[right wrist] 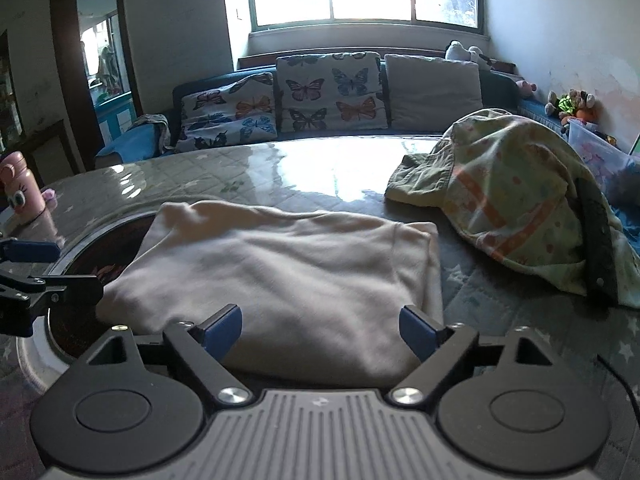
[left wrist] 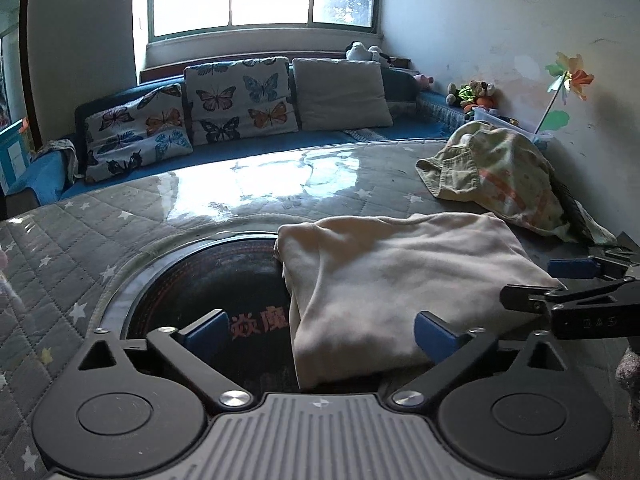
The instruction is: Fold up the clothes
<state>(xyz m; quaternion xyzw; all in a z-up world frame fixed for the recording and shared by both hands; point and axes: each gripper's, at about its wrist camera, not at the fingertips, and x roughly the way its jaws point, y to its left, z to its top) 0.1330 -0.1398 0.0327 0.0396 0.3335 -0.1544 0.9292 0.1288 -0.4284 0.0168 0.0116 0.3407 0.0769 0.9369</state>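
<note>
A cream garment (left wrist: 392, 288) lies folded into a rectangle on the quilted table, its left edge over a round dark cooktop (left wrist: 208, 280). It also shows in the right wrist view (right wrist: 280, 276). My left gripper (left wrist: 320, 332) is open and empty at the garment's near left corner. My right gripper (right wrist: 320, 330) is open and empty just above the garment's near edge. A green patterned garment (left wrist: 504, 176) lies crumpled at the far right, also in the right wrist view (right wrist: 512, 200).
A sofa with butterfly cushions (left wrist: 236, 96) runs behind the table. A pink bottle (right wrist: 18, 192) stands at the table's left edge. Toys and a plastic box (right wrist: 600, 152) sit by the right wall.
</note>
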